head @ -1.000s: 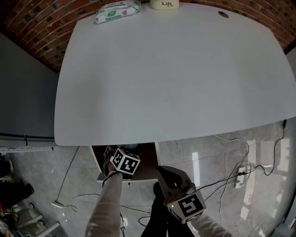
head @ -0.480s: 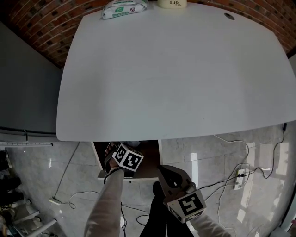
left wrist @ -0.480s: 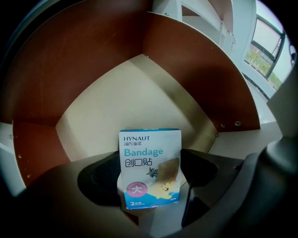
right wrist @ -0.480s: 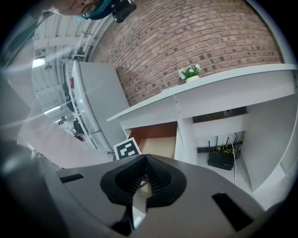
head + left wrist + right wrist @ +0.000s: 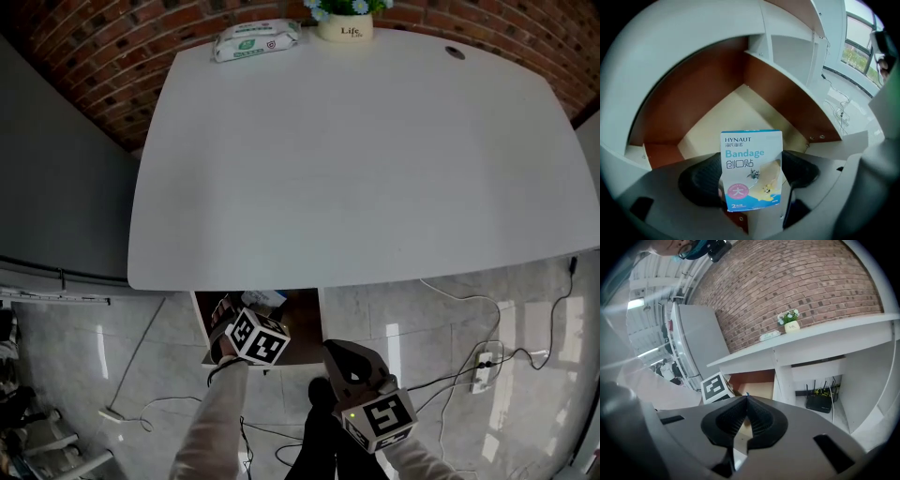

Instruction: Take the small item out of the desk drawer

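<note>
Over on the left, the left gripper [image 5: 750, 180] has its prize: a small bandage box [image 5: 751, 161] is pinched between the two dark jaws, and they're narrowed right down onto its sides. The box stands upright, its long axis running up and away from the jaws, printed face turned back to the camera. So there's nothing left to reach for here: the item sits right in the left gripper's grasp, not ahead of it or off to a side.

Behind the box, the open drawer [image 5: 693, 103] shows brown walls and a pale bare floor, with nothing else visible inside. From the head view the drawer [image 5: 302, 319] pokes out under the near edge of the white desk [image 5: 356, 159], and the left gripper hangs over the front part of it. The box looks raised off the floor; whether it's fully clear of the rim, I can't tell. The way out, I'd judge, is up and back toward the person, away from that overhanging desk edge.

Now to the right: the right gripper [image 5: 746, 401] is pressed closed, jaws together, nothing between them. It hovers just right of the drawer and nearer the person, apart from the box.

At the far edge of the desk, a pack of wipes [image 5: 255, 39] lies beside a flower pot [image 5: 342, 26].
</note>
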